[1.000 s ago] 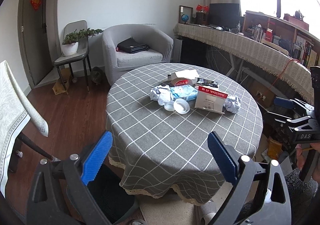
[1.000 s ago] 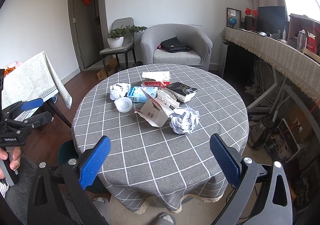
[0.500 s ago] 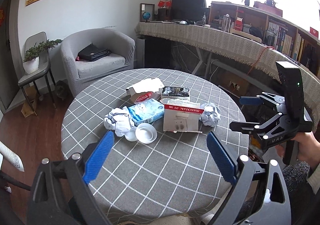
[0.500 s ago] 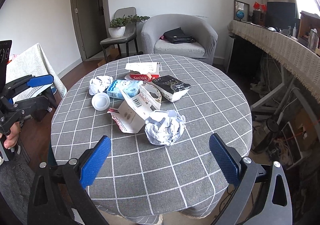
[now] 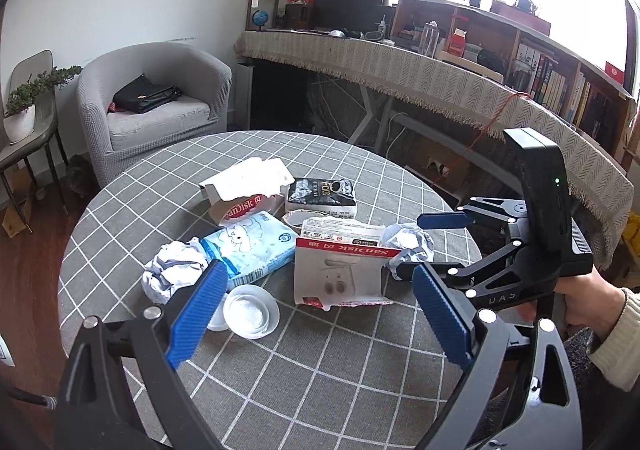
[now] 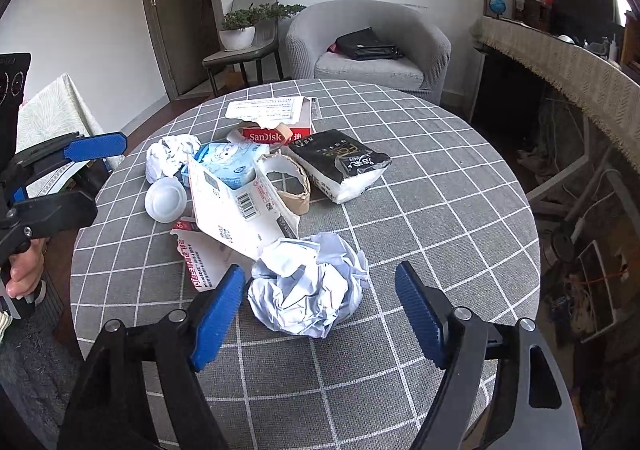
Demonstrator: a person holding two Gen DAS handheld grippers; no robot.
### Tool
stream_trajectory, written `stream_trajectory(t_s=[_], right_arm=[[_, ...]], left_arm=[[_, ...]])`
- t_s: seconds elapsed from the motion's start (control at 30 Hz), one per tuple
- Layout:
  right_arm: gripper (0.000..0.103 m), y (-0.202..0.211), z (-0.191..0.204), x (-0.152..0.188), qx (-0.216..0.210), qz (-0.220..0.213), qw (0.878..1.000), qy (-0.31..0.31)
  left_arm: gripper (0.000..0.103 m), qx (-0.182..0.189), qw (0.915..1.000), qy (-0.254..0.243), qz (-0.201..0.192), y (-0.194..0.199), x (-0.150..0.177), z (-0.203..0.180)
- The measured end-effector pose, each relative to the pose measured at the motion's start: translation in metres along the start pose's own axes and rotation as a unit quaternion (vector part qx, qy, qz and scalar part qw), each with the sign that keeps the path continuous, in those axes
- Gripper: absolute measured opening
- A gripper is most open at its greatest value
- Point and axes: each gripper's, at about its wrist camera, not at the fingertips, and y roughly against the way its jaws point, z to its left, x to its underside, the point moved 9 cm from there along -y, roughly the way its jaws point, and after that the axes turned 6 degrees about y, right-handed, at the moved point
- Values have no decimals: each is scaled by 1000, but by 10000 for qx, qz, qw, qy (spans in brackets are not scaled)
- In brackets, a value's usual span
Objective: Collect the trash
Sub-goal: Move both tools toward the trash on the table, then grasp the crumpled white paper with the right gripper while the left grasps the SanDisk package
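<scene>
Crumpled paper [image 6: 308, 290] on table [image 6: 440, 209], nearer than torn box [image 6: 236, 205].

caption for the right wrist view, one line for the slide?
Right gripper closing around a crumpled paper ball on the checked tablecloth.

Both cameras ride the grippers, looking steeply down at the table [image 5: 320, 390] from close by, from opposite sides; both catch the same trash pile [image 6: 248, 185].

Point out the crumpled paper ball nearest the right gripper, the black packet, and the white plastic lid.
crumpled paper ball [image 6: 308, 290], right wrist view, middle of wad.
black packet [image 6: 340, 159], right wrist view, black printed face.
white plastic lid [image 6: 165, 198], right wrist view, domed centre.
</scene>
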Motion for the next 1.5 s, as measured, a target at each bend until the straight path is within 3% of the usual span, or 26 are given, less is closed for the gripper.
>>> stream_trajectory(t_s=[0.07, 0.33, 0.47, 0.83, 1.1, 1.5], right_arm=[[78, -2, 0, -1, -24, -6, 10000, 20], [57, -7, -5, 0, -343, 26, 9993, -121], [54, -3, -10, 0, -525, -43, 9981, -332], [54, 17, -31, -2, -662, -336, 9949, -684], [54, 19, -34, 1, -680, -359, 9947, -689], [54, 21, -35, 1, -739, -392, 9940, -698]], left_arm=[[96, 17, 10000, 0, 31, -5, 1, -1], [96, -114, 9995, -133, 246, -30, 8, -5], [96, -108, 9994, -82, 317, -39, 9, -5], [97, -208, 9985, -262, 429, -61, 11, -18], [97, -382, 9975, -117, 579, -66, 9, -9], [96, -590, 9942, -406, 808, -84, 9, -25]])
